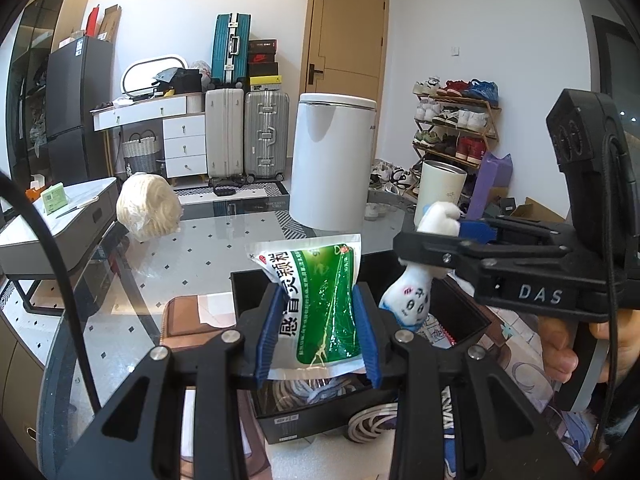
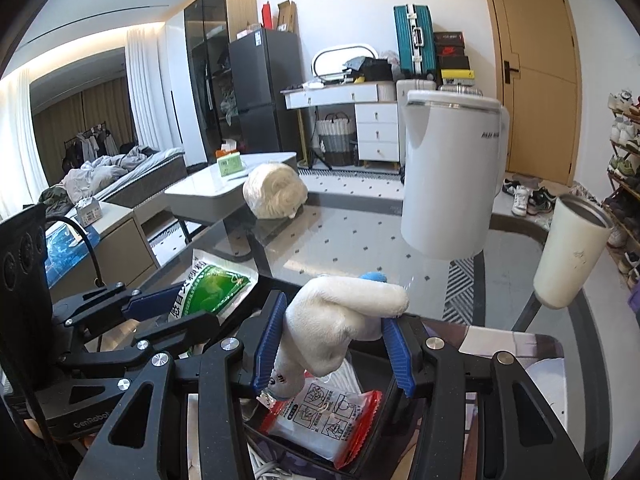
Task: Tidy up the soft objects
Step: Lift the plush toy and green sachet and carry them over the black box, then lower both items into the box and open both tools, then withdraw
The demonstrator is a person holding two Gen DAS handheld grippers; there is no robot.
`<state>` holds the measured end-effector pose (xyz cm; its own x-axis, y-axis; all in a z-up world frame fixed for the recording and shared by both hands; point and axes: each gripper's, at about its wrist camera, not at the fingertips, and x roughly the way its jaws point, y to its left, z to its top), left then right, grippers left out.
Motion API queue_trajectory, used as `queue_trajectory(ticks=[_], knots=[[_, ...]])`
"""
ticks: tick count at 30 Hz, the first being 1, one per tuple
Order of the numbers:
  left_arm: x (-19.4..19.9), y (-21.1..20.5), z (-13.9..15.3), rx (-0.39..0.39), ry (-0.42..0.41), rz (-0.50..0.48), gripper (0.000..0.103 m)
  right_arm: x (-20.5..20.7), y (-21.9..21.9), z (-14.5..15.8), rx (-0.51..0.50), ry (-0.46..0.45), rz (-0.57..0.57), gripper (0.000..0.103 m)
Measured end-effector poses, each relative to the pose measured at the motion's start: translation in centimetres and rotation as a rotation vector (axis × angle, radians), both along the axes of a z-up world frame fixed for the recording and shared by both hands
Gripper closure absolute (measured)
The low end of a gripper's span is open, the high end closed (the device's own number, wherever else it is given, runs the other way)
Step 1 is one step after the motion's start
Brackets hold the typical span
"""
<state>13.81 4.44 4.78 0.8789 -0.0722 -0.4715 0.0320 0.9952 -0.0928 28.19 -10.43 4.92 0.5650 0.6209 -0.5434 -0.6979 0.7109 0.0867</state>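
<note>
My left gripper (image 1: 318, 336) is shut on a green and white sachet (image 1: 320, 304), held upright above an open black box (image 1: 464, 316); the sachet also shows in the right wrist view (image 2: 208, 292). My right gripper (image 2: 330, 344) is shut on a white plush toy (image 2: 340, 320), which hangs over the same box (image 2: 384, 436). In the left wrist view the toy (image 1: 408, 300) dangles face down from the right gripper (image 1: 432, 240). A red and clear packet (image 2: 324, 424) lies inside the box.
A glass table (image 1: 208, 248) holds a cream bundle in plastic (image 1: 148, 210), a large white canister (image 1: 332, 160) and a cream tumbler (image 1: 440, 192). A brown wallet-like case (image 1: 192, 316) lies left of the box. Suitcases, drawers and a shoe rack stand behind.
</note>
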Motion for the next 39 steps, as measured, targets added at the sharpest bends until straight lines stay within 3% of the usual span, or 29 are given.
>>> queue_trajectory(ticks=[19, 23, 32, 39], knots=[[0.8, -0.3, -1.5, 0.013, 0.037, -0.018, 0.068, 1.3, 2.8, -3.7, -0.145, 0.109, 0.060, 0.055], [0.9, -0.3, -1.9, 0.018, 0.047, -0.020, 0.068, 1.3, 3.2, -3.8, -0.170, 0.103, 0.063, 0.055], [1.1, -0.5, -2.7, 0.026, 0.060, -0.024, 0.068, 0.3, 2.4, -2.7, -0.190, 0.034, 0.048, 0.042], [1.3, -0.8, -2.7, 0.022, 0.067, -0.038, 0.067, 0.4, 2.0, -2.6, -0.213, 0.015, 0.041, 0.039]])
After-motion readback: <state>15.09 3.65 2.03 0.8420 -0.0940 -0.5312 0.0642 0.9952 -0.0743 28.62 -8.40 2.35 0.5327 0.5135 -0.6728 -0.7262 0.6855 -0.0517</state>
